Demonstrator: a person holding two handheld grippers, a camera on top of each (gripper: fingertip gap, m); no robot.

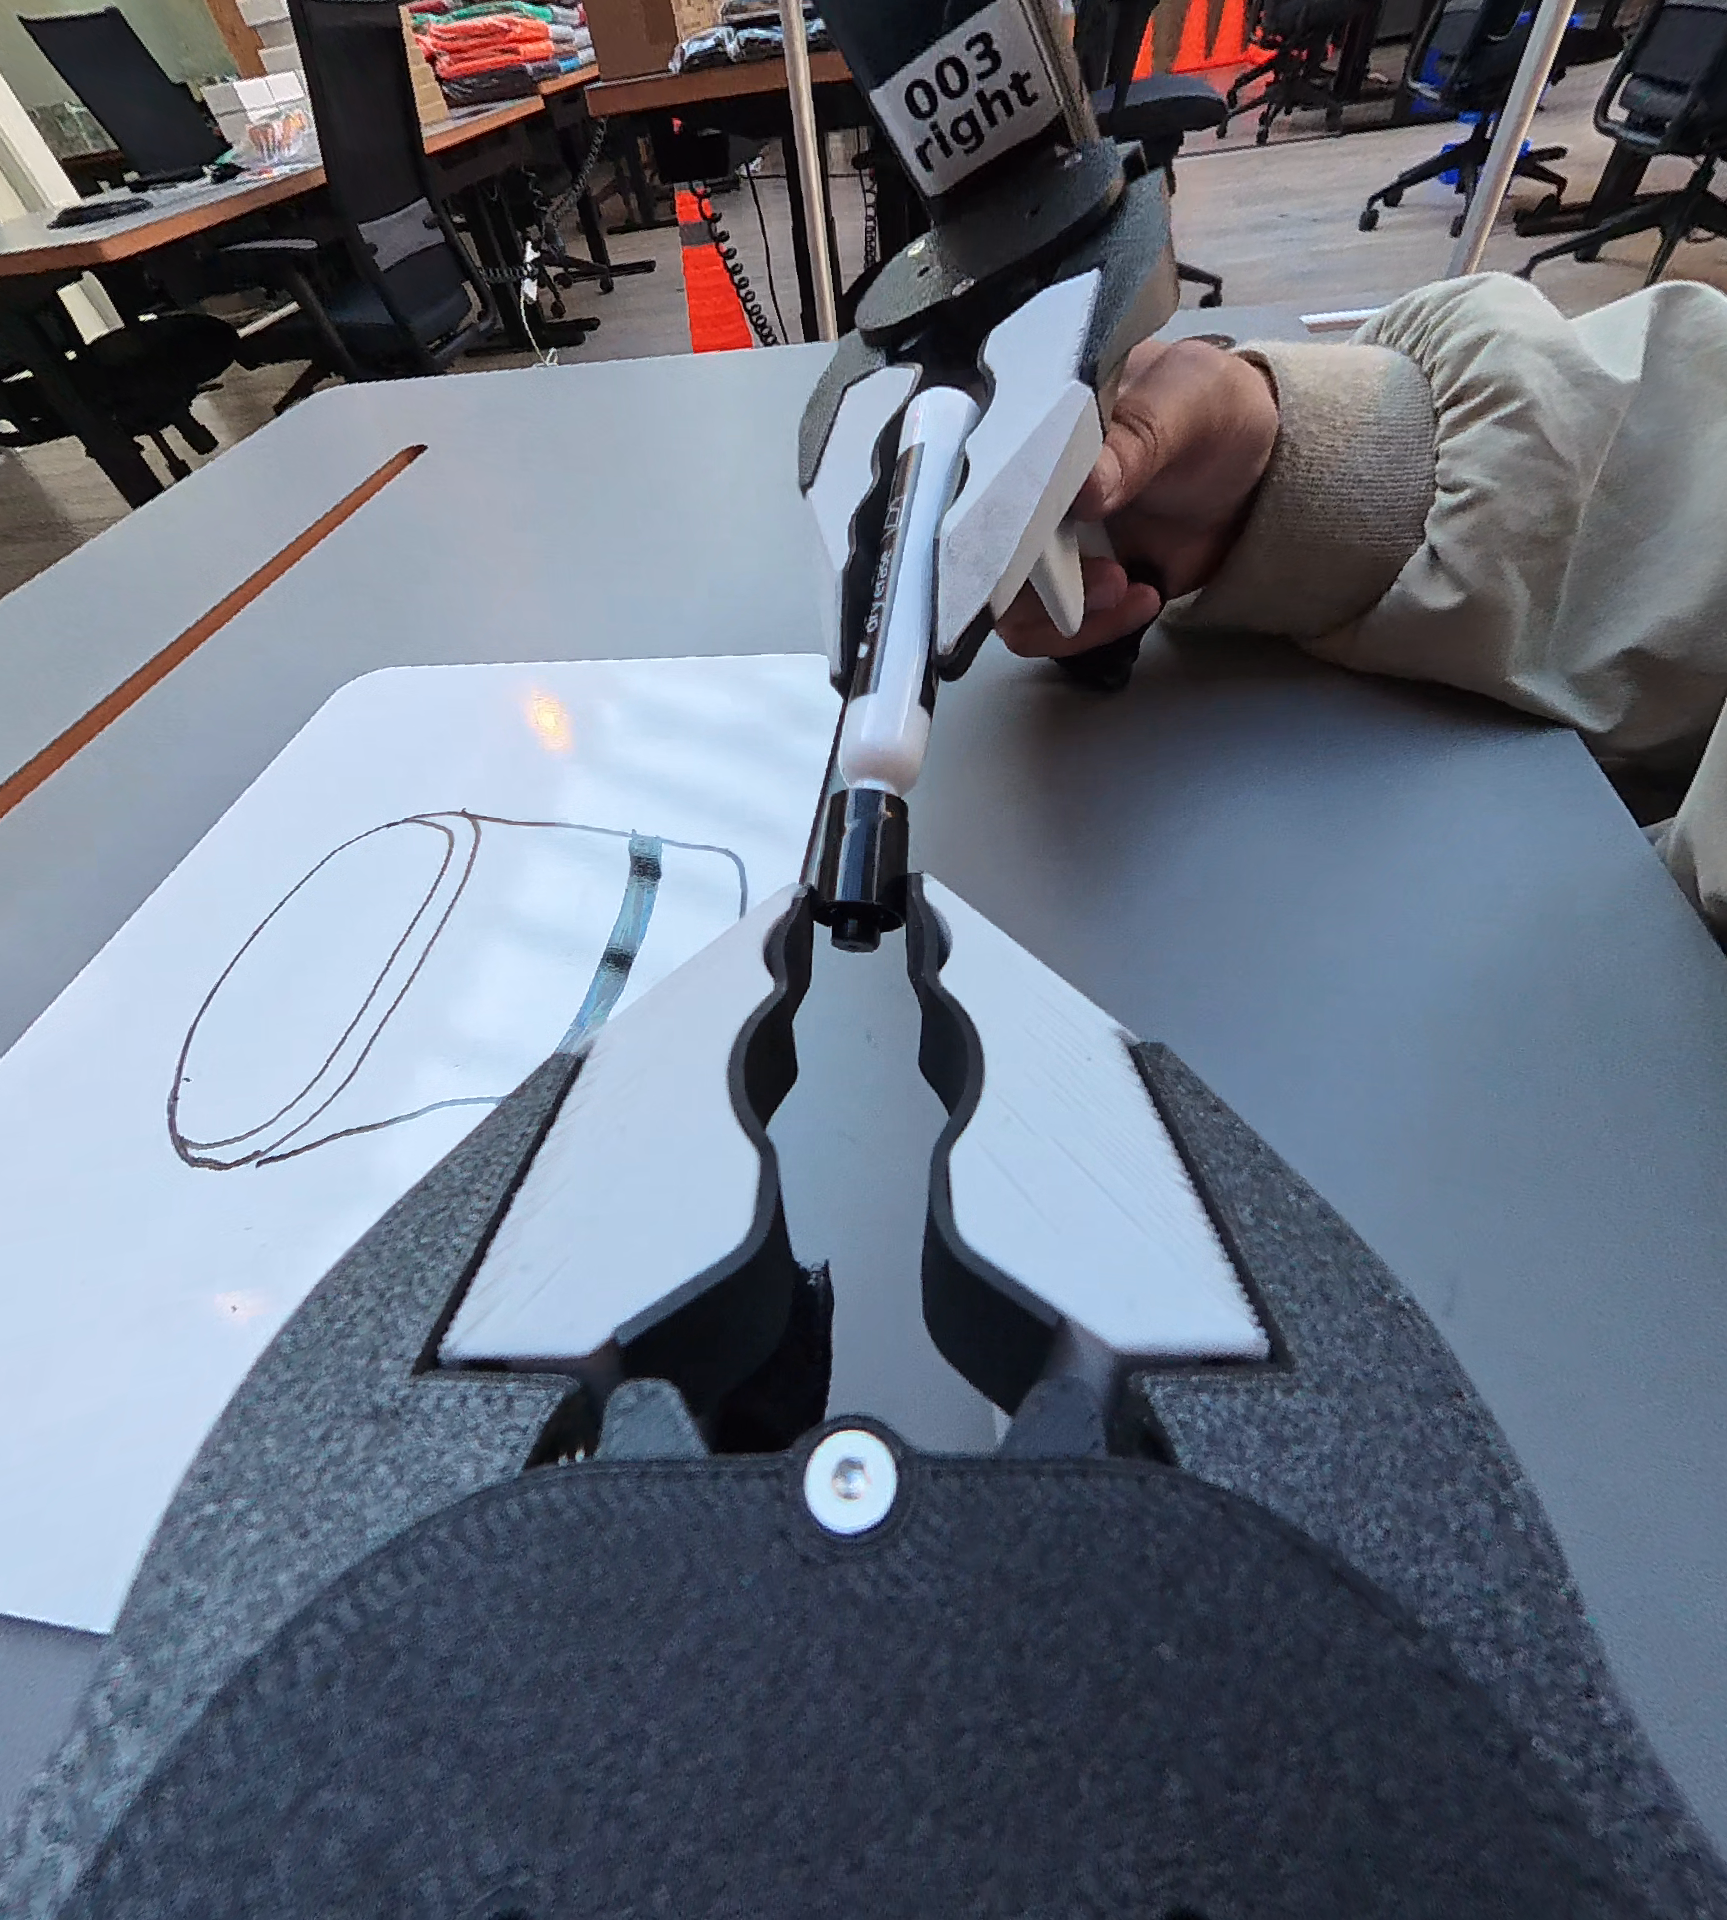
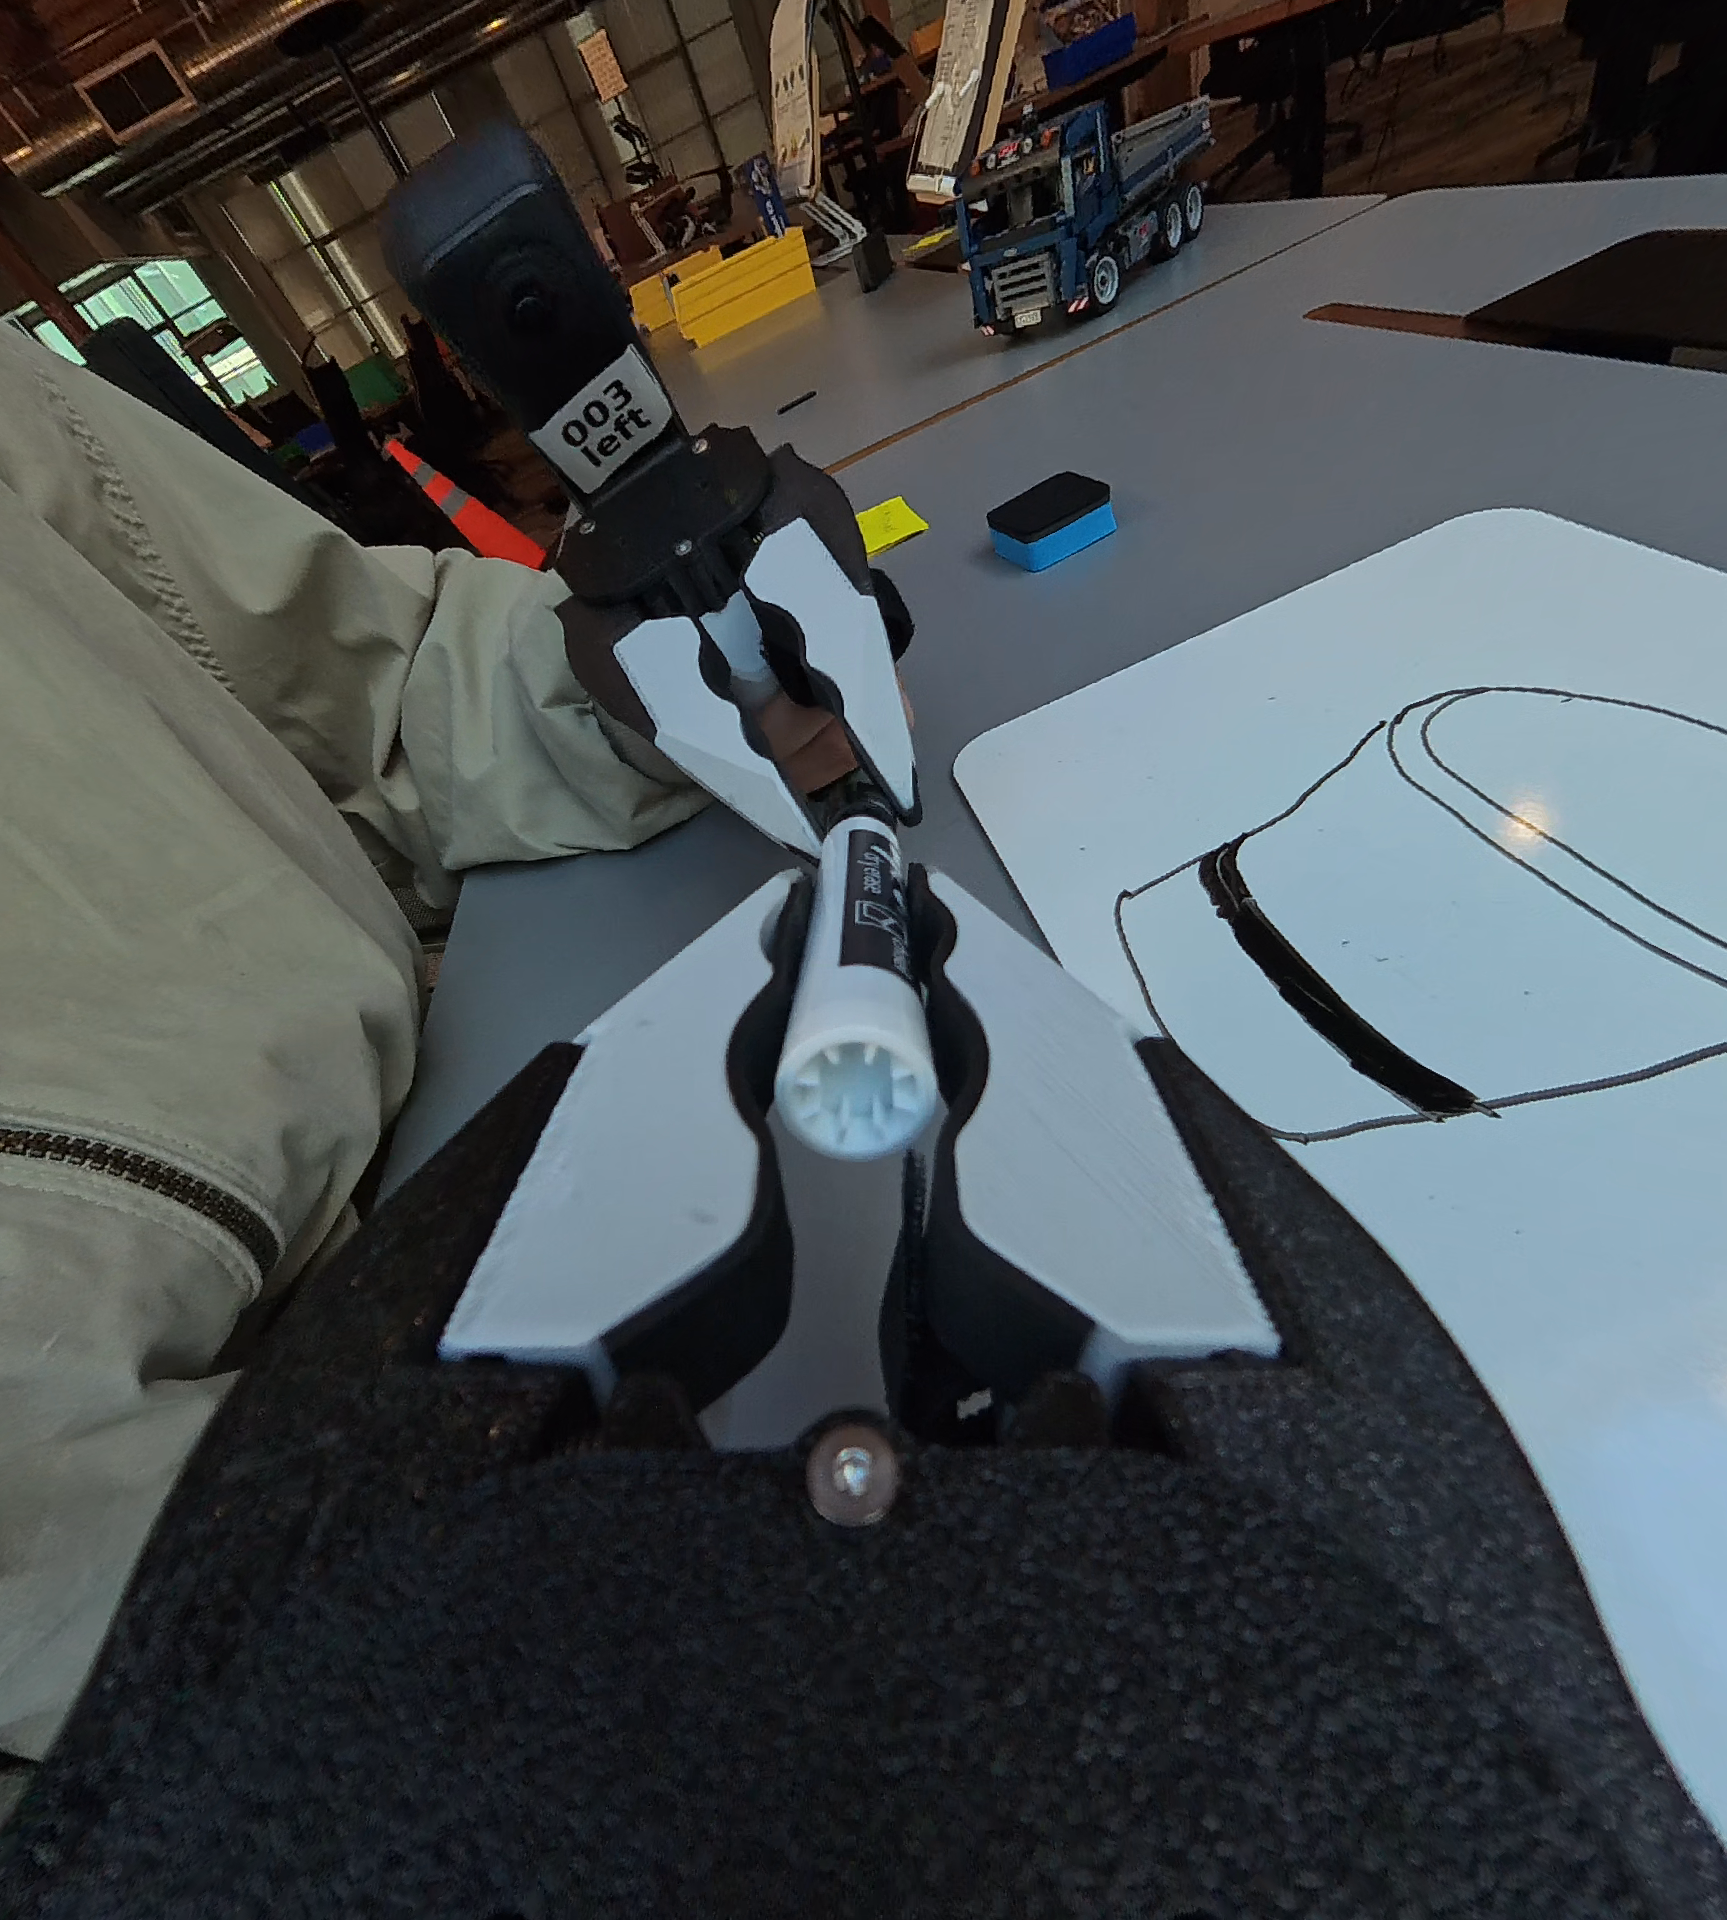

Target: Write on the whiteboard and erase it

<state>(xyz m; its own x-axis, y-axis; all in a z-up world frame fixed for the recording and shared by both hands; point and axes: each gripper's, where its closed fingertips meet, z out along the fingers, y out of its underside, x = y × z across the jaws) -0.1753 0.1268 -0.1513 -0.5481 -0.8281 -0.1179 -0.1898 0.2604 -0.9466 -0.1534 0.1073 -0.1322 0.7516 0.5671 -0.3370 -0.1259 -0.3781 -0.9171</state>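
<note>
My right gripper [image 2: 854, 914] clamped on white marker [image 2: 854, 997], frame centre | my left gripper [image 1: 854, 914] pinching its black cap [image 1: 859, 873] | whiteboard [image 1: 215, 1351] lower left, eraser [image 2: 1051, 520] upper centre.

Each camera sat low behind its own tongs, looking forward along them, close above the grey counter [image 1: 1254, 935]. The two views faced one another, sharing the marker [image 1: 890, 623] and the whiteboard [image 2: 1461, 1299].

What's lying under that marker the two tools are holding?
Under the marker is bare grey table, beside the whiteboard's edge. The left gripper's fingers hide the spot below its black end.
</note>
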